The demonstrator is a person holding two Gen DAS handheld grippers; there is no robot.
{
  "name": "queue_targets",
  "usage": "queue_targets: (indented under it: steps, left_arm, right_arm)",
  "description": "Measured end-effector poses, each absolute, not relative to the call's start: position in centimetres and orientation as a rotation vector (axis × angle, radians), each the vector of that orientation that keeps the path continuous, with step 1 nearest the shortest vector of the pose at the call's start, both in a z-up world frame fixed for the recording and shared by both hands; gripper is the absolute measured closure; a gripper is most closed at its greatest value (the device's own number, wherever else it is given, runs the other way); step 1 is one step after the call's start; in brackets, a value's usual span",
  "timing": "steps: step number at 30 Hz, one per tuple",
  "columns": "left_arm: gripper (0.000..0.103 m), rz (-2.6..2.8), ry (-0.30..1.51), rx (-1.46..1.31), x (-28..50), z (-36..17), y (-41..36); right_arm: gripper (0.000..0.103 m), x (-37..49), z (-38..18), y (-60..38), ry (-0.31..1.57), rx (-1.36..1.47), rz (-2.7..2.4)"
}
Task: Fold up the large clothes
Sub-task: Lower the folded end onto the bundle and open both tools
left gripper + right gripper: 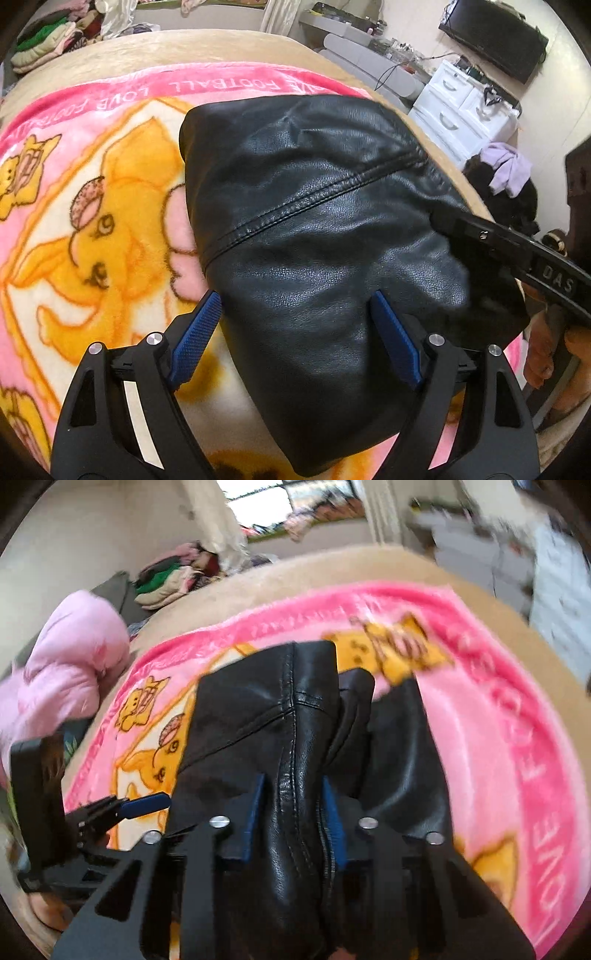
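Pinching black leather garment (295, 738) between right gripper (295, 816)

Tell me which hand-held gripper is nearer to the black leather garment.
Right. The right hand-held gripper is shut on a raised fold of the black leather garment. The left hand-held gripper stands open over its near end, pads not pressing it.
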State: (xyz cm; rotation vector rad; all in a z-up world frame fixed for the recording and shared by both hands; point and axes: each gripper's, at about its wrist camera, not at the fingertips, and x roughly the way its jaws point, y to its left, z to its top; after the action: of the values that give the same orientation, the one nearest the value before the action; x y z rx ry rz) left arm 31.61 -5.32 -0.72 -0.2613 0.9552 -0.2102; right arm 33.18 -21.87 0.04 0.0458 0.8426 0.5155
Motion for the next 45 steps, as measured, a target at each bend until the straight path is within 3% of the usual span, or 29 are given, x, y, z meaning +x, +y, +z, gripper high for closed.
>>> queue_targets:
  steps: [5,10,18,26,30,33,45]
  left_arm:
    - [0.026,-0.233,0.908,-0.259,31.1,1.9,-4.8]
    - [0.024,-0.234,0.9,-0.249,31.6,2.7,-5.0]
    - [0.023,-0.255,0.965,-0.264,32.5,0.5,-6.5]
    - [0.019,-0.245,0.996,-0.261,32.8,-0.5,-7.2]
    - [0.015,-0.239,1.005,-0.268,32.9,-0.7,-7.3]
    - [0.015,-0.247,1.012,-0.281,32.8,-0.8,-7.4]
    - [0.01,-0.371,1.092,-0.387,32.0,-2.6,-9.4]
  right_arm:
    - [0.079,32.2,4.3,-23.1,0.687,-0.001,0.542]
    - [0.079,34.0,5.9,-26.9,0.657,0.022,0.489]
    - [0.08,36.3,-1.6,-32.1,0.84,0.189,0.464]
    - [0.079,36.3,-4.6,-32.6,0.84,0.227,0.448]
    - [0.066,35.9,-4.5,-32.8,0.833,0.235,0.457]
    - [0.033,35.2,-4.4,-33.9,0.857,0.281,0.47]
    - [0.031,32.7,-3.7,-36.5,0.908,0.349,0.557]
